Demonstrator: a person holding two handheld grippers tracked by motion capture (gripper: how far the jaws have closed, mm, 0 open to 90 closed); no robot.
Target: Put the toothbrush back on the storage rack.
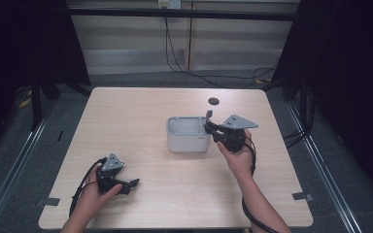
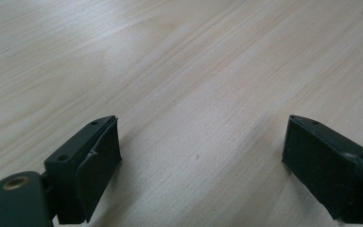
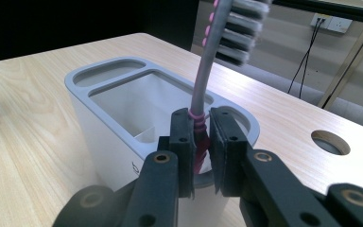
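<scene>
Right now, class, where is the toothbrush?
The toothbrush stands bristles-up, clamped in the right gripper over the near end of the white holder; in the high view it is at the holder's right end.

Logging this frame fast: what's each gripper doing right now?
Left gripper: open, holding nothing, over the table.
Right gripper: shut on the toothbrush, at the white holder.

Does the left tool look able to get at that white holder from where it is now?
Probably yes. The left tool is open and holds nothing, and bare table lies between it and the holder. The right tool with the toothbrush crowds only the far side.
</scene>
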